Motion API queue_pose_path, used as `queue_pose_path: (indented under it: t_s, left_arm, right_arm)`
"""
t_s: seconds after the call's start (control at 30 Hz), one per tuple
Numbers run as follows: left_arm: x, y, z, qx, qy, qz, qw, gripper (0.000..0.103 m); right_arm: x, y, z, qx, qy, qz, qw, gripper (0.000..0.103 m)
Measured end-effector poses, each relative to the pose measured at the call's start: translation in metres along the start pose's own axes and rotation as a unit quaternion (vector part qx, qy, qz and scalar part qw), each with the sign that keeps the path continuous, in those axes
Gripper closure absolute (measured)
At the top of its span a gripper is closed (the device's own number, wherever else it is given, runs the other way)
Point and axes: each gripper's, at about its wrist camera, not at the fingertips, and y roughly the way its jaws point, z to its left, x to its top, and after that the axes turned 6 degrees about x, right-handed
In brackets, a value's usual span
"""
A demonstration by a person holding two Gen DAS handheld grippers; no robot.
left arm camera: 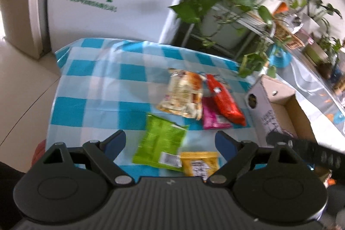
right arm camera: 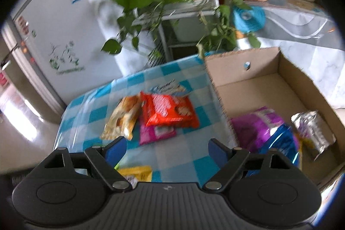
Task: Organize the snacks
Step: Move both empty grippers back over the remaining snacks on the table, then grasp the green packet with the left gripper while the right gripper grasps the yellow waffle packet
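Snacks remain loose on the desk (left arm camera: 90,87): green packet (left arm camera: 160,143), yellow packet (left arm camera: 199,163), beige packet (left arm camera: 183,94), red packet (left arm camera: 225,98) lying across a pink packet (left arm camera: 212,118). Cardboard box (right arm camera: 258,70) at the desk's right edge already holds a purple bag (right arm camera: 256,128), a blue bag (right arm camera: 282,139) and a silver pouch (right arm camera: 312,133). Left tool (left arm camera: 170,141) hovers above the green packet, jaws apart, empty. Right tool (right arm camera: 167,150) likewise apart and empty, near the box wall. Judgement: sorting is partway done, between picks. Next move likely calls for lowering the left tool squarely onto the green packet.
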Motion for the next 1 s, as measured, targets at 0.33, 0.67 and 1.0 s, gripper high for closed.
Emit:
queue_pose_path:
  t_s: [0.33, 0.67, 1.0]
  left_arm:
    - [0.003, 0.022, 0.042, 0.024, -0.049, 0.022, 0.9983, 0.009]
    - [-0.001, 0.044, 0.026, 0.017, 0.010, 0.037, 0.9991, 0.009]
    - [-0.004, 0.071, -0.006, 0.036, 0.093, 0.045, 0.9940, 0.009]
  right_arm:
    - [-0.029, 0.028, 0.024, -0.007, -0.030, 0.073, 0.997, 0.015]
    - [-0.052, 0.055, 0.050, -0.006, -0.077, 0.124, 0.989, 0.015]
    - [-0.067, 0.076, 0.059, -0.037, -0.109, 0.134, 0.984, 0.020]
